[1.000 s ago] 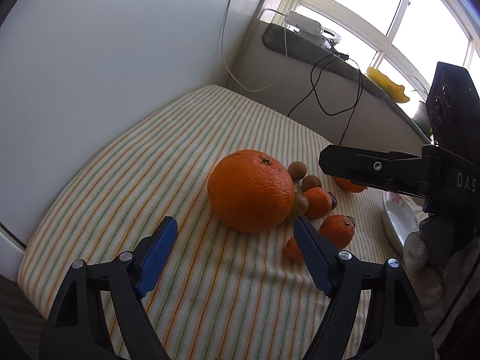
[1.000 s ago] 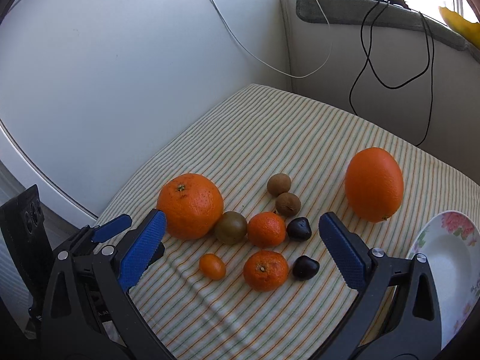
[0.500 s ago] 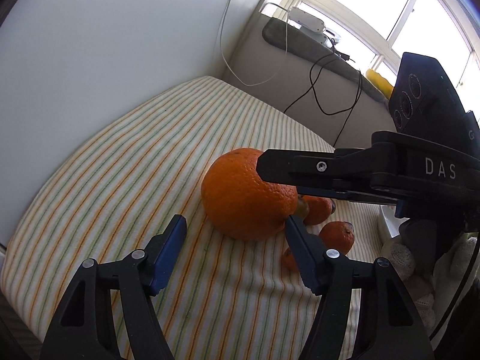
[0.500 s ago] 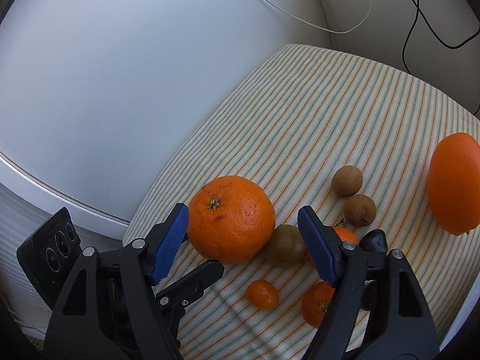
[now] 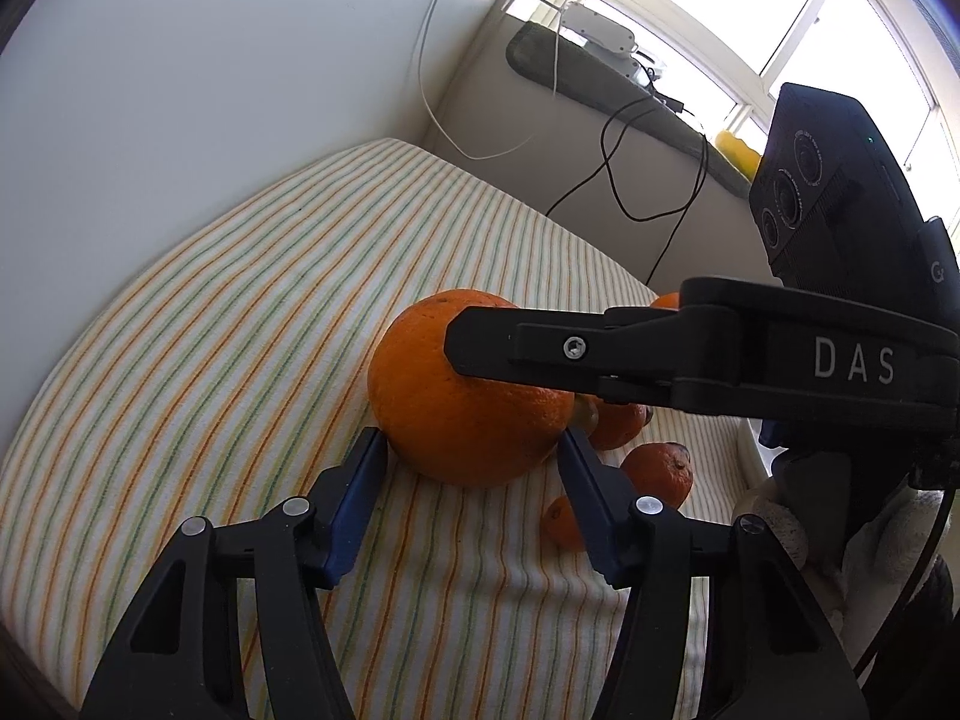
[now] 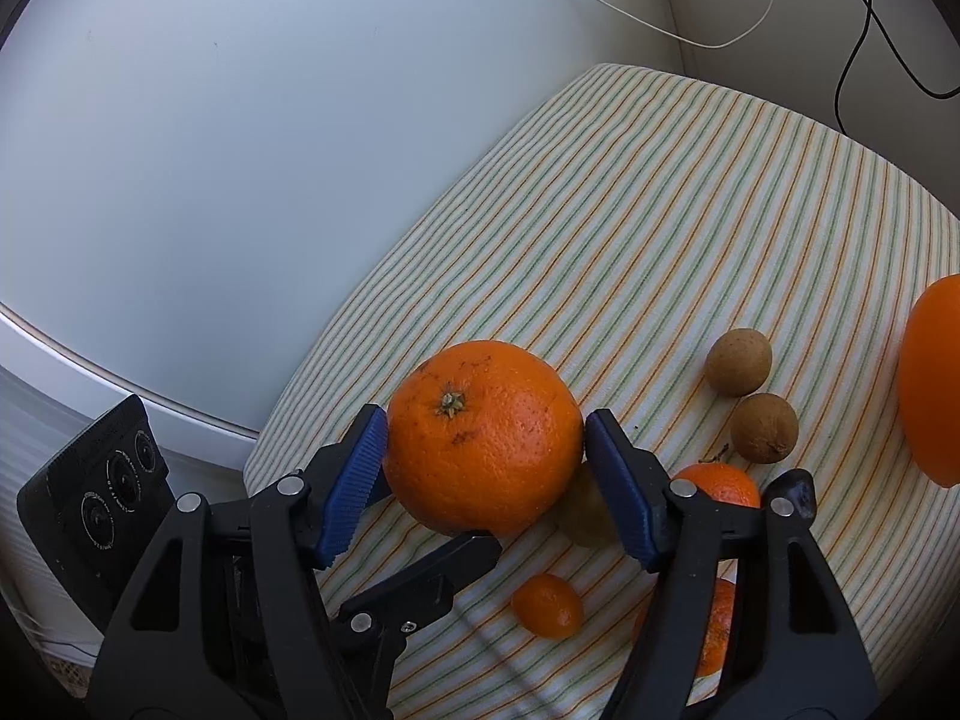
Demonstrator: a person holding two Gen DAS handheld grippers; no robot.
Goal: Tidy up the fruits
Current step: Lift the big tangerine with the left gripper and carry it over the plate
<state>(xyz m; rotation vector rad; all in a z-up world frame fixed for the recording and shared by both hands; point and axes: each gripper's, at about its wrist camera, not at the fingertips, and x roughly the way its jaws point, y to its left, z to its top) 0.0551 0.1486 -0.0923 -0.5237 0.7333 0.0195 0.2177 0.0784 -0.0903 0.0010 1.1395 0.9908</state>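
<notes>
A large orange (image 6: 483,438) lies on the striped cloth (image 6: 660,228); it also shows in the left wrist view (image 5: 462,402). My right gripper (image 6: 486,450) straddles it, its blue pads touching or nearly touching both sides. My left gripper (image 5: 471,459) is open, its fingertips just short of the same orange on the near side. Small tangerines (image 6: 717,483), a kumquat (image 6: 547,606), two brown round fruits (image 6: 738,362) and a dark one (image 6: 795,495) lie to the right. A second large orange (image 6: 936,384) sits at the right edge.
A white wall (image 6: 240,150) borders the cloth on the left. Cables (image 5: 630,180) hang from a sill at the back. The right gripper's body (image 5: 720,360) crosses the left wrist view above the fruits.
Both grippers moved in on the large orange. The right gripper's jaws narrowed from wide open to the orange's sides. The left gripper's jaws narrowed slightly and came closer.
</notes>
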